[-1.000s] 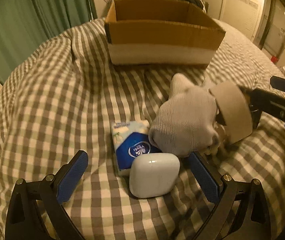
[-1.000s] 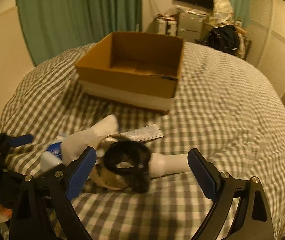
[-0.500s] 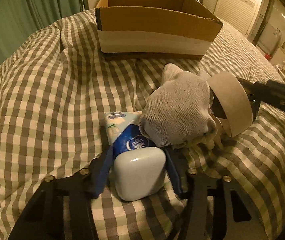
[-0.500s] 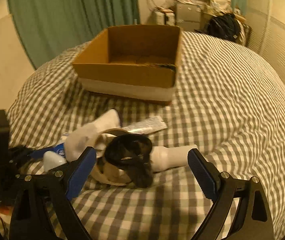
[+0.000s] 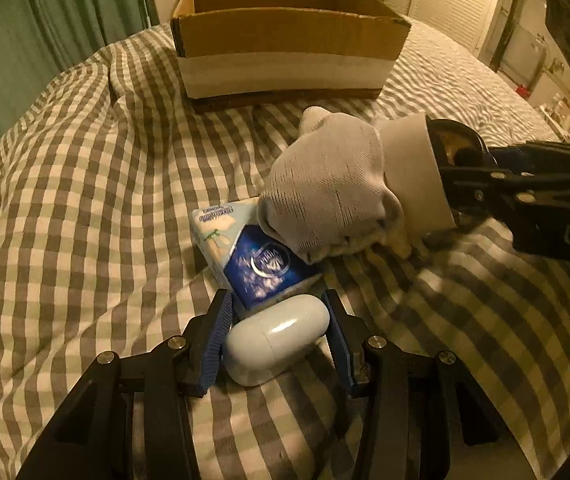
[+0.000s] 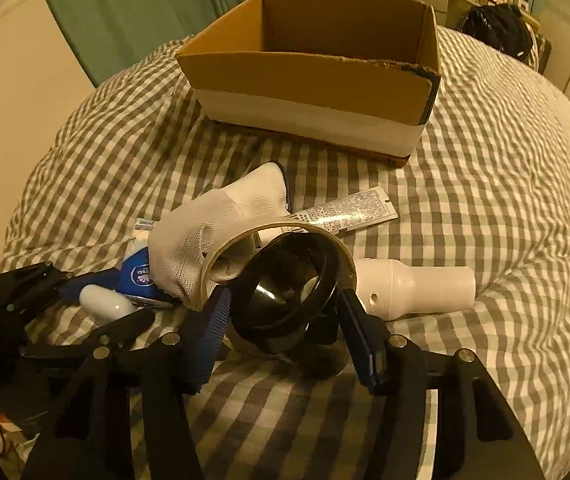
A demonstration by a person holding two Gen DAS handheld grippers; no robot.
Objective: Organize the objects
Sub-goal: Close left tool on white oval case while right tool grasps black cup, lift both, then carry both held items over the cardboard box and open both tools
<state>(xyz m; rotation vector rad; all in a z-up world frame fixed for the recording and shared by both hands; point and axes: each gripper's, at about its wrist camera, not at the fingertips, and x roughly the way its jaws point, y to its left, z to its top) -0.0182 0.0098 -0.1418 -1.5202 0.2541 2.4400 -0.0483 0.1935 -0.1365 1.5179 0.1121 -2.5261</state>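
My left gripper (image 5: 277,320) is shut on a white rounded case (image 5: 275,346), which rests on the checked bedcover. A blue-and-white tissue pack (image 5: 245,256) lies just beyond it, under a white sock (image 5: 329,196). My right gripper (image 6: 283,316) is shut on a black round cup (image 6: 285,300) that sits against a beige tape roll (image 6: 277,232). The right gripper also shows in the left wrist view (image 5: 525,188). An open cardboard box (image 6: 317,76) stands further back on the bed.
A white plastic tube fitting (image 6: 413,288) lies right of the black cup. A flat printed sachet (image 6: 349,212) lies behind the tape roll. Green curtains (image 6: 165,8) hang behind the bed on the left, and cluttered furniture stands at the back.
Both grippers have moved forward and closed: the left on the white case, the right on the black cup. One second ago both were wide open.
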